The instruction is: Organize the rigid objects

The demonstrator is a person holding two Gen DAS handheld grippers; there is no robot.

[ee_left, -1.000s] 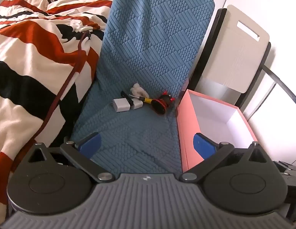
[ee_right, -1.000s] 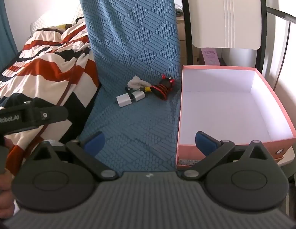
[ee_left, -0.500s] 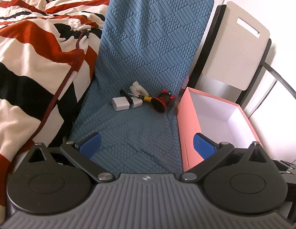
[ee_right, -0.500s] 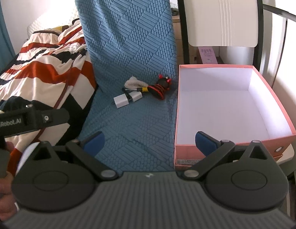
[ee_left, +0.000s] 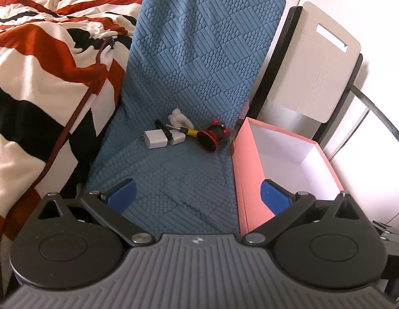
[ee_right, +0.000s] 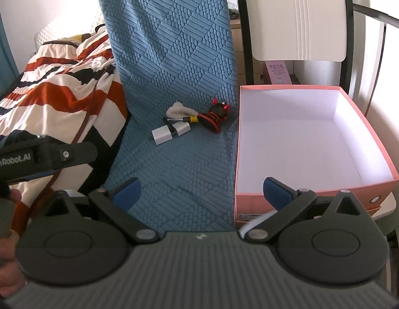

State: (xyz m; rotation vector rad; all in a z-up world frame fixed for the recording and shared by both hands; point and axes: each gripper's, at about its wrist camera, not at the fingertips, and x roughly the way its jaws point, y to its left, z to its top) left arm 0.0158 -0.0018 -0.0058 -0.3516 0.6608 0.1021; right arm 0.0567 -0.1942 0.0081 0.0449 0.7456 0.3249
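A cluster of small objects lies at the back of a blue textured mat (ee_left: 173, 175): a white charger block (ee_left: 155, 139) (ee_right: 161, 135), a second small white block (ee_left: 177, 138), a yellow-handled screwdriver (ee_left: 185, 130) (ee_right: 189, 119), a black stick (ee_left: 163, 130), a red-and-black toy (ee_left: 212, 139) (ee_right: 216, 117) and a white cloth wad (ee_left: 177, 118). A pink box with a white inside (ee_left: 284, 159) (ee_right: 307, 134) stands empty at the right of the mat. My left gripper (ee_left: 198, 195) and right gripper (ee_right: 203, 189) are both open, empty and well short of the objects.
A striped red, black and white blanket (ee_left: 45, 77) lies to the left. The mat rises up a chair back (ee_right: 173, 38). A white folding chair (ee_right: 299, 18) with a black frame stands behind the box. My left gripper's handle (ee_right: 40, 157) shows at the right view's left edge.
Both grippers have drawn back a little, so the objects and box look slightly smaller. Nothing was picked up or moved.
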